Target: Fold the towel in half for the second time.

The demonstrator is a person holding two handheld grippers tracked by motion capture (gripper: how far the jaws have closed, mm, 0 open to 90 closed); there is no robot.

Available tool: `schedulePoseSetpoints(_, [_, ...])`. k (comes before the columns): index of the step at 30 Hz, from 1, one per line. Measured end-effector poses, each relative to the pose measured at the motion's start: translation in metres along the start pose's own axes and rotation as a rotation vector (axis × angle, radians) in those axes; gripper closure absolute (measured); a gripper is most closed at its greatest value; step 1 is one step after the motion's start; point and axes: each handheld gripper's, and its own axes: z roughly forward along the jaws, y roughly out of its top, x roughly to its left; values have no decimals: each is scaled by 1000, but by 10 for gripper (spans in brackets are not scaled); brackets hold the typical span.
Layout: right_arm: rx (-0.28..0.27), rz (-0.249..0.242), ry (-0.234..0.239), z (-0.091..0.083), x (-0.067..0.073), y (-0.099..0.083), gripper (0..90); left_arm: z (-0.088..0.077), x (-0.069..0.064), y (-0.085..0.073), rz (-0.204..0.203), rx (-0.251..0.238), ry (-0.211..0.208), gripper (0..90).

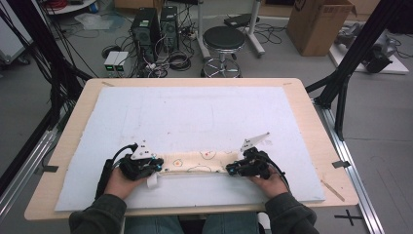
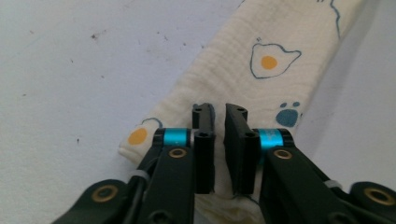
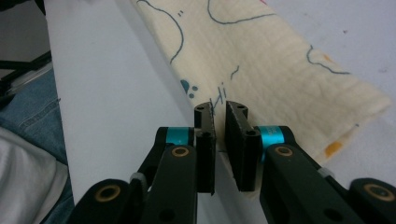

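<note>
The folded cloth (image 1: 200,162) lies as a long narrow strip across the near part of the white mat (image 1: 195,117), which covers the wooden table (image 1: 311,126). It stretches sideways between the two grippers, one end at each. The fabric is cream and crinkled, printed with blue-outlined fried eggs with orange yolks (image 2: 268,62), blue paw prints (image 2: 286,115) and loose blue outlines. There is no readable writing or brand on it; a few short blue strokes near the right gripper's jaws look like marks, not letters.

The left gripper (image 1: 141,165) sits at the cloth's left end. In the left gripper view its jaws stand a narrow gap apart over the fabric (image 2: 243,79), which runs away from them toward the upper right; the pads do not press on the cloth, so it is released.

The right gripper (image 1: 246,166) sits at the cloth's right end. In the right gripper view its jaws also stand slightly parted, over the cloth's near long edge (image 3: 261,70), with nothing pinched between them.

The person's hands hold both grippers from the near edge of the table. Beyond the table, on the floor, stand a black round stool (image 1: 223,41), two dark computer towers (image 1: 156,29) and an open cardboard box (image 1: 319,24); any print on the box is too small to read.
</note>
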Motion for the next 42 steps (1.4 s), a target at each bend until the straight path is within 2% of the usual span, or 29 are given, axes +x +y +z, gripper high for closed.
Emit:
schedulePoseSetpoints(2, [-10, -23, 1, -1, 2, 3, 777, -6, 0, 1, -8, -40, -20, 753])
schedulePoseSetpoints(4, [-45, -44, 1, -4, 5, 9, 768, -13, 1, 4, -13, -91, -40, 721])
schedulePoseSetpoints(7, [-91, -67, -29, -9, 5, 21, 747, -19, 3, 6, -17, -132, -63, 699])
schedulePoseSetpoints(10, [-108, -71, -70, -7, -1, 30, 713, -17, 5, 4, -12, -110, -83, 684])
schedulePoseSetpoints(12, [-75, -73, -101, -1, -6, 32, 693, -15, 6, 0, -4, -80, -103, 628])
schedulePoseSetpoints(14, [-30, -68, -117, 4, -10, 30, 674, -13, 8, -4, -4, -62, -93, 620])
schedulePoseSetpoints(18, [-4, -82, -135, 7, -12, 22, 629, -11, 11, -7, -17, -35, -96, 588])
schedulePoseSetpoints(21, [-9, -88, -136, 4, -12, 15, 606, -8, 10, -8, -13, -19, -98, 584])
schedulePoseSetpoints(26, [-27, -109, -146, -4, -12, 6, 574, -6, 10, -9, -22, -12, -100, 580])
schedulePoseSetpoints(29, [-26, -124, -152, -6, -10, 3, 558, -6, 10, -9, -14, -8, -96, 574])
schedulePoseSetpoints(37, [-46, -178, -165, -4, -9, -3, 538, -5, 10, -10, -7, -9, -89, 571])
schedulePoseSetpoints(42, [-47, -186, -174, -3, -7, -4, 535, -4, 10, -11, -10, -15, -87, 563])
